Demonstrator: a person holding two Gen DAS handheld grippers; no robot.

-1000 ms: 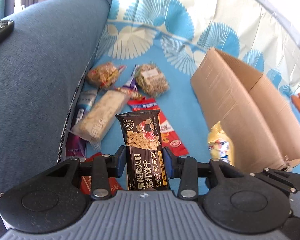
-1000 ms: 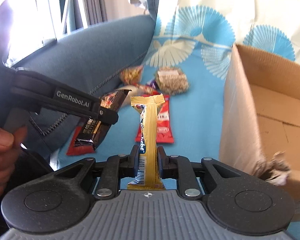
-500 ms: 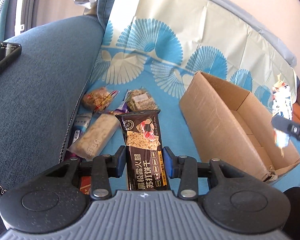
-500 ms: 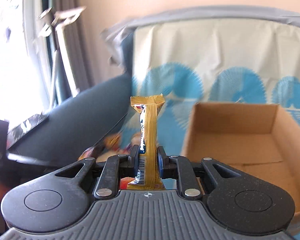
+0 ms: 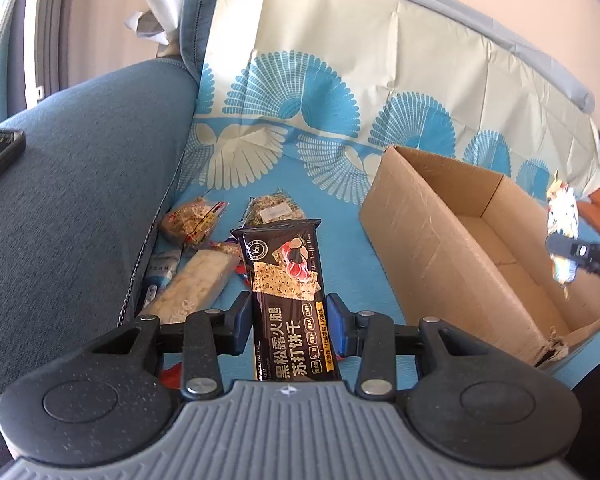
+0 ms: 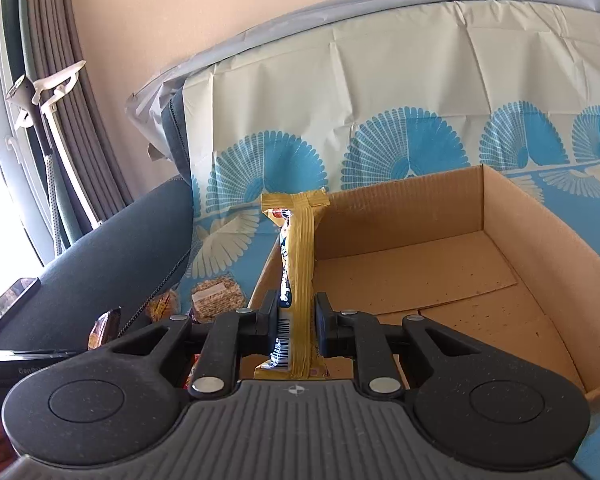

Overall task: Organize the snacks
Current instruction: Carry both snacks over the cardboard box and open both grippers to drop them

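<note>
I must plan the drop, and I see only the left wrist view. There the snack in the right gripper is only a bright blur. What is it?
Observer: A narrow gold-yellow wrapped snack bar with a barcode, clamped upright in the right gripper.
Operator: Is any snack inside the brown cardboard box?
Observer: None shows in the brown cardboard box. Its floor carries only a loose cardboard sheet and dark specks.
Operator: Where does the right gripper point?
Observer: Into the box's open top, from its near end.
</note>
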